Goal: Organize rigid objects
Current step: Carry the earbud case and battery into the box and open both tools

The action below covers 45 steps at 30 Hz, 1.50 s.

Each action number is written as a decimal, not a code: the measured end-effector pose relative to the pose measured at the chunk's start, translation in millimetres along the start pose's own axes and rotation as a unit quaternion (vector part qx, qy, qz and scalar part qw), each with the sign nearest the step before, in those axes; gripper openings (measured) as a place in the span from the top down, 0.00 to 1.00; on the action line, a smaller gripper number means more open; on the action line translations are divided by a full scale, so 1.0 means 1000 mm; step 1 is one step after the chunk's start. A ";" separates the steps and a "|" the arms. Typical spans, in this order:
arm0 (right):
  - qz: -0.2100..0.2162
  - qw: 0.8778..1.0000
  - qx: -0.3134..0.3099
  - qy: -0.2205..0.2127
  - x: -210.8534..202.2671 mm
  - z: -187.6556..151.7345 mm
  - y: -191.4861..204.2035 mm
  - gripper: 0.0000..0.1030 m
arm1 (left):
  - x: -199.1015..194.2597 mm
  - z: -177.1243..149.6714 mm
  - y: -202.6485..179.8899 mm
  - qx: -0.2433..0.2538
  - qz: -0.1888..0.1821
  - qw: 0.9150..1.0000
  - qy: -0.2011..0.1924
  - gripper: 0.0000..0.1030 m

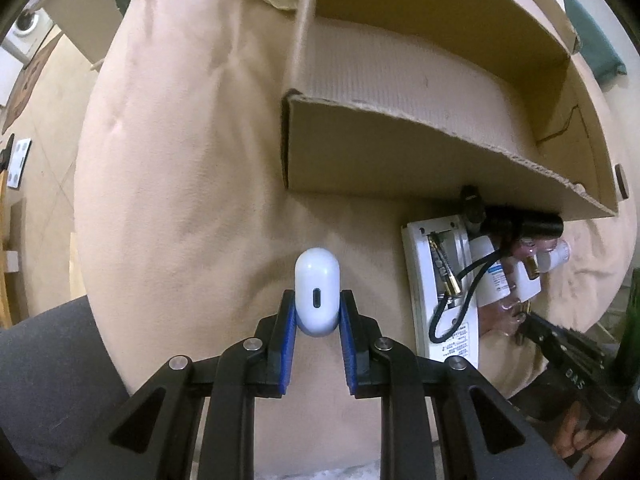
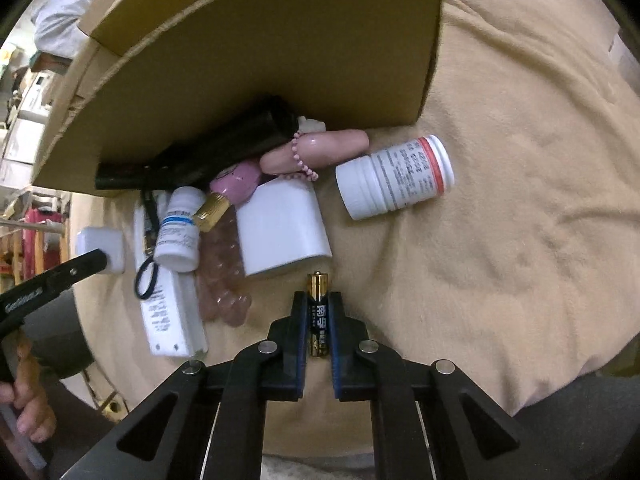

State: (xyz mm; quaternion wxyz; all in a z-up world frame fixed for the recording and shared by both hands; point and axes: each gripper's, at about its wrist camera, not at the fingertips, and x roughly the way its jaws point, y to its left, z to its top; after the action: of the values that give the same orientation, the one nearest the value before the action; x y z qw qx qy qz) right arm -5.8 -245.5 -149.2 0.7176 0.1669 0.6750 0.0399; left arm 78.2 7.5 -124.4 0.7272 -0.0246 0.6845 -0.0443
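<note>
Left gripper [image 1: 317,304]: blue pads clamped on a white earbud case [image 1: 317,292], held above the beige blanket [image 1: 180,184], left of the cardboard box [image 1: 420,148]. Right gripper [image 2: 319,312]: jaws closed on a black-and-gold battery [image 2: 319,312] lying on the blanket, near side of the clutter. Clutter beside the box: large white pill bottle [image 2: 394,178] at right, small white bottle [image 2: 179,229], white remote [image 2: 172,320] at left, pink bead bracelet [image 2: 300,156].

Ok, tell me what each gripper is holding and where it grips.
The left gripper clamps the white earbud case by its two flat sides, near one end. The right gripper pinches the battery across its middle.
</note>
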 end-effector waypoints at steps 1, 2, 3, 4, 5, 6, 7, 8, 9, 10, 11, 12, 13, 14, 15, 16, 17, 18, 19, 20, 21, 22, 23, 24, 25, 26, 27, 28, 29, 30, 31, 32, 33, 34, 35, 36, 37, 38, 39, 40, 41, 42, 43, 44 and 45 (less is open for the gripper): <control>0.007 1.000 0.004 -0.001 -0.005 -0.004 -0.004 0.90 | -0.003 -0.004 -0.003 -0.001 -0.002 1.000 -0.004 0.82; 0.016 1.000 0.007 -0.004 -0.009 -0.007 -0.006 0.90 | -0.008 -0.007 -0.001 -0.001 -0.005 1.000 -0.008 0.82; 0.026 1.000 0.009 -0.008 -0.014 -0.010 -0.007 0.90 | -0.011 -0.011 0.003 0.001 -0.006 1.000 -0.012 0.82; 0.034 0.999 0.008 -0.013 -0.020 -0.013 -0.006 0.90 | -0.014 -0.016 0.006 0.003 -0.005 1.000 -0.016 0.82; 0.040 0.999 0.001 -0.023 -0.029 -0.015 -0.004 0.90 | -0.019 -0.021 0.009 0.005 -0.005 1.000 -0.018 0.82; 0.041 0.999 -0.006 -0.033 -0.036 -0.016 -0.001 0.90 | -0.023 -0.023 0.008 0.009 -0.008 1.000 -0.019 0.82; 0.045 0.998 -0.012 -0.044 -0.044 -0.017 0.001 0.90 | -0.026 -0.025 0.004 0.018 -0.008 1.000 -0.020 0.82; 0.049 0.997 -0.016 -0.051 -0.051 -0.016 0.004 0.90 | -0.034 -0.028 0.000 0.025 -0.010 0.999 -0.028 0.82; 0.052 0.997 -0.021 -0.061 -0.058 -0.016 0.007 0.90 | -0.036 -0.030 -0.003 0.029 -0.009 0.999 -0.033 0.82; 0.053 0.996 -0.025 -0.069 -0.065 -0.016 0.007 0.90 | -0.045 -0.031 -0.007 0.035 -0.009 0.998 -0.044 0.82; 0.058 0.994 -0.033 -0.081 -0.073 -0.014 0.011 0.90 | -0.054 -0.031 -0.010 0.039 -0.011 0.998 -0.054 0.82; 0.062 0.993 -0.039 -0.089 -0.079 -0.012 0.013 0.90 | -0.063 -0.030 -0.012 0.042 -0.012 0.997 -0.060 0.82; 0.066 0.992 -0.044 -0.097 -0.086 -0.009 0.016 0.90 | -0.074 -0.030 -0.017 0.047 -0.015 0.996 -0.071 0.82; 0.069 0.991 -0.048 -0.105 -0.098 -0.007 0.017 0.90 | -0.076 -0.032 -0.021 0.052 -0.017 0.995 -0.081 0.82; 0.074 0.990 -0.051 -0.113 -0.105 -0.003 0.019 0.90 | -0.084 -0.030 -0.025 0.058 -0.018 0.994 -0.091 0.82; 0.077 0.988 -0.054 -0.119 -0.113 0.001 0.018 0.90 | -0.088 -0.029 -0.029 0.062 -0.018 0.993 -0.097 0.82; 0.082 0.987 -0.058 -0.128 -0.120 0.007 0.021 0.90 | -0.099 -0.024 -0.034 0.071 -0.017 0.991 -0.109 0.82; 0.084 0.986 -0.062 -0.134 -0.127 0.014 0.024 0.90 | -0.104 -0.019 -0.038 0.075 -0.017 0.991 -0.113 0.82; 0.085 0.984 -0.068 -0.139 -0.132 0.021 0.028 0.90 | -0.111 -0.013 -0.042 0.080 -0.017 0.989 -0.120 0.82; 0.086 0.983 -0.072 -0.144 -0.137 0.026 0.027 0.90 | -0.113 -0.008 -0.044 0.083 -0.015 0.989 -0.123 0.82; 0.085 0.982 -0.077 -0.148 -0.141 0.033 0.030 0.90 | -0.117 -0.001 -0.048 0.090 -0.008 0.987 -0.130 0.82; 0.083 0.982 -0.080 -0.152 -0.144 0.041 0.032 0.90 | -0.118 0.004 -0.052 0.094 -0.003 0.986 -0.135 0.82; 0.083 0.981 -0.083 -0.154 -0.144 0.046 0.031 0.90 | -0.116 0.011 -0.055 0.099 0.002 0.985 -0.140 0.82; 0.084 0.981 -0.085 -0.155 -0.145 0.055 0.033 0.90 | -0.117 0.020 -0.059 0.103 0.006 0.984 -0.142 0.82; 0.082 0.981 -0.087 -0.155 -0.143 0.064 0.036 0.90 | -0.116 0.025 -0.062 0.106 0.008 0.984 -0.143 0.82; 0.080 0.981 -0.089 -0.156 -0.140 0.070 0.039 0.90 | -0.113 0.033 -0.064 0.108 0.010 0.984 -0.143 0.82; 0.077 0.981 -0.091 -0.155 -0.139 0.076 0.041 0.90 | -0.109 0.044 -0.069 0.111 0.013 0.983 -0.143 0.82; 0.073 0.981 -0.093 -0.153 -0.135 0.084 0.043 0.90 | -0.103 0.049 -0.072 0.114 0.014 0.983 -0.143 0.82; 0.070 0.982 -0.092 -0.149 -0.130 0.091 0.044 0.90 | -0.097 0.056 -0.075 0.116 0.014 0.983 -0.142 0.82; 0.068 0.983 -0.092 -0.146 -0.124 0.096 0.046 0.90 | -0.090 0.062 -0.078 0.120 0.015 0.983 -0.139 0.82; 0.066 0.983 -0.091 -0.142 -0.117 0.103 0.046 0.90 | -0.085 0.066 -0.080 0.122 0.015 0.983 -0.137 0.82; 0.064 0.984 -0.089 -0.138 -0.109 0.109 0.046 0.90 | -0.078 0.071 -0.083 0.125 0.018 0.983 -0.135 0.82; 0.061 0.985 -0.088 -0.137 -0.104 0.114 0.046 0.90 | -0.067 0.079 -0.085 0.125 0.027 0.983 -0.131 0.82; 0.058 0.985 -0.085 -0.140 -0.098 0.119 0.046 0.90 | -0.060 0.083 -0.086 0.125 0.032 0.984 -0.126 0.82; 0.057 0.985 -0.082 -0.143 -0.094 0.120 0.044 0.90 | -0.049 0.088 -0.087 0.125 0.039 0.985 -0.116 0.82; 0.057 0.985 -0.076 -0.146 -0.089 0.123 0.042 0.90 | -0.043 0.091 -0.087 0.122 0.038 0.986 -0.111 0.82; 0.062 0.985 -0.070 -0.145 -0.084 0.124 0.040 0.90 | -0.035 0.094 -0.086 0.119 0.035 0.987 -0.105 0.82; 0.066 0.986 -0.066 -0.140 -0.079 0.124 0.039 0.90 | -0.027 0.097 -0.086 0.116 0.033 0.988 -0.100 0.82; 0.064 0.986 -0.067 -0.137 -0.075 0.125 0.039 0.90 | -0.021 0.100 -0.085 0.114 0.033 0.988 -0.099 0.82; 0.059 0.986 -0.070 -0.136 -0.072 0.125 0.040 0.90 | -0.016 0.101 -0.085 0.114 0.034 0.988 -0.098 0.82; 0.055 0.987 -0.073 -0.132 -0.068 0.125 0.040 0.90 | -0.011 0.104 -0.086 0.114 0.037 0.988 -0.096 0.82; 0.055 0.988 -0.074 -0.127 -0.064 0.125 0.040 0.90 | -0.007 0.104 -0.087 0.114 0.035 0.988 -0.094 0.82; 0.054 0.988 -0.075 -0.123 -0.060 0.125 0.040 0.90 | -0.005 0.105 -0.086 0.115 0.032 0.989 -0.092 0.82; 0.052 0.989 -0.075 -0.118 -0.056 0.124 0.039 0.90 | -0.001 0.105 -0.087 0.117 0.027 0.989 -0.087 0.82; 0.047 0.990 -0.075 -0.114 -0.053 0.124 0.038 0.90 | 0.003 0.104 -0.088 0.119 0.022 0.989 -0.083 0.82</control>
State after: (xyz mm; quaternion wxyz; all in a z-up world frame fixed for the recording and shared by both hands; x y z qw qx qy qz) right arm 118.0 -247.5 -83.1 0.7975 0.1474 0.5755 0.1053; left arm 179.8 -83.0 -112.5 0.7799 0.0735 0.6123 -0.1075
